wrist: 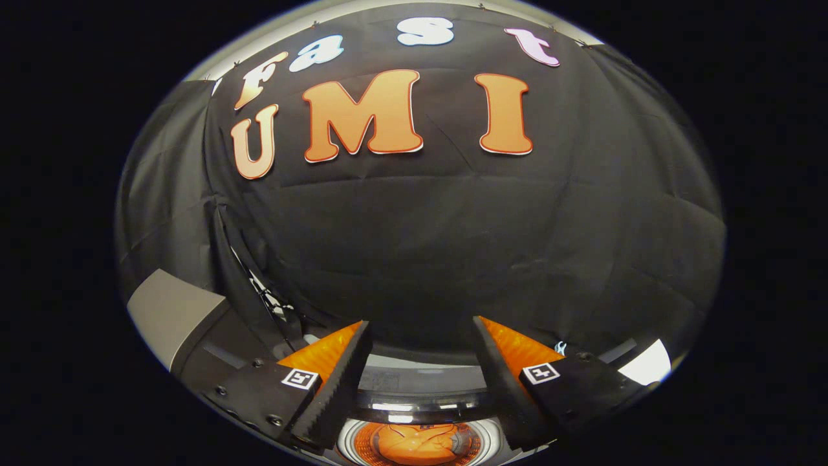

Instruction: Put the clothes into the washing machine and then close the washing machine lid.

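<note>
My gripper [420, 336] is open, its two fingers spread wide with nothing between them. Below and between the fingers I look down on the washing machine's round drum opening [419, 443], and an orange garment [414, 445] lies inside it. A dark glossy band of the machine's lid or top rim [420, 398] crosses between the fingers just above the opening; I cannot tell whether it is the lid. Beyond the fingers hangs the black booth wall.
A grey box-like corner [171, 310] stands at the left beside the left finger. Cables [272, 304] hang by a fold of the cloth behind it. A bright white patch [643, 362] shows to the right of the right finger.
</note>
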{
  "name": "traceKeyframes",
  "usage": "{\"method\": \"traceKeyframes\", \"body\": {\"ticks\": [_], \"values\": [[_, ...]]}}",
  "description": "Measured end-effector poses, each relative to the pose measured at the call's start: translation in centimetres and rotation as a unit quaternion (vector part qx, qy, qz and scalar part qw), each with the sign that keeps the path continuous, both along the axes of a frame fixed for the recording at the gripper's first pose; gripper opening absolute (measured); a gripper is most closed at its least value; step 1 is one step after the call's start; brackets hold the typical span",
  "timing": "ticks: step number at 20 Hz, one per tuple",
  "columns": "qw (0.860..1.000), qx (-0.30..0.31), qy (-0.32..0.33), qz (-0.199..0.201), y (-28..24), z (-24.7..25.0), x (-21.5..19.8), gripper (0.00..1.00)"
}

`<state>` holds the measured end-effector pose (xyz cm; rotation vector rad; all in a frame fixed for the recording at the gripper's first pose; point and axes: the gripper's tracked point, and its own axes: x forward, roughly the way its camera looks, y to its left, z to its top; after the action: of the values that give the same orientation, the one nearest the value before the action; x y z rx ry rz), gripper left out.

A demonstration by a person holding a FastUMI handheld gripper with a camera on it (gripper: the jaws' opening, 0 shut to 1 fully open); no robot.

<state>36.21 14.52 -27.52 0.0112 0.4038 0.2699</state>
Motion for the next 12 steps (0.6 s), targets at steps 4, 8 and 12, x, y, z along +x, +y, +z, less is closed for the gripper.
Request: {"method": "traceKeyframes", "body": {"ticks": [4, 8, 12], "values": [[1.0, -0.004, -0.006, -0.002, -0.4, -0.5, -2.3, 0.99], [1.0, -0.007, -0.006, 0.002, -0.6, -1.2, -4.3, 0.99], [1.0, -0.008, 0.003, 0.004, -1.0, -2.1, -6.3, 0.99]]}}
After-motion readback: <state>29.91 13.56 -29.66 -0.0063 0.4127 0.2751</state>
